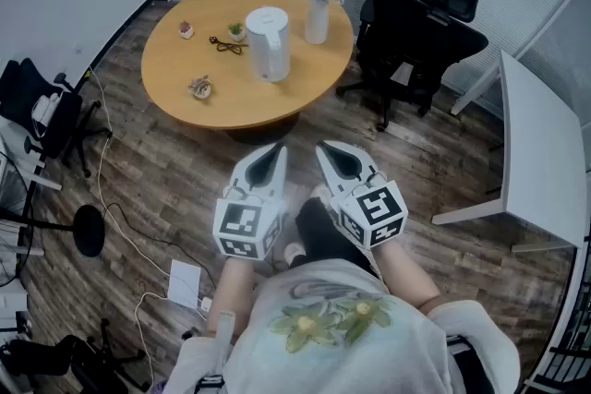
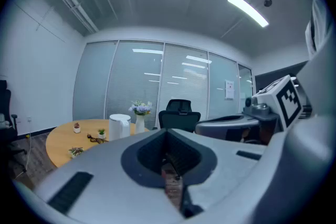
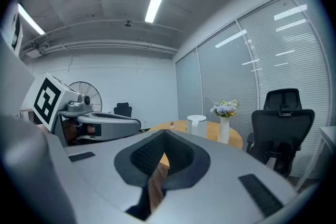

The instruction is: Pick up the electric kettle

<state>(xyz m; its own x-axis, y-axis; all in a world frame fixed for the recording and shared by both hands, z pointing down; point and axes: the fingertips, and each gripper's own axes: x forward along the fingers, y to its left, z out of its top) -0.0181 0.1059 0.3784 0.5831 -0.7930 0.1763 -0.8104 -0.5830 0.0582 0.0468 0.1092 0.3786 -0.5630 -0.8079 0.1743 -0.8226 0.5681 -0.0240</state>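
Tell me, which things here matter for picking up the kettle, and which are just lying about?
For the job: electric kettle, left gripper, right gripper (both shut, empty).
Just lying about: vase of flowers, glasses, office chair, white desk.

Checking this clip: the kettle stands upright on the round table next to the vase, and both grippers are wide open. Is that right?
One thing is wrong: the grippers are not open. The left gripper and the right gripper are both shut and empty, as each gripper view shows. The kettle does stand upright on the round table next to the vase.
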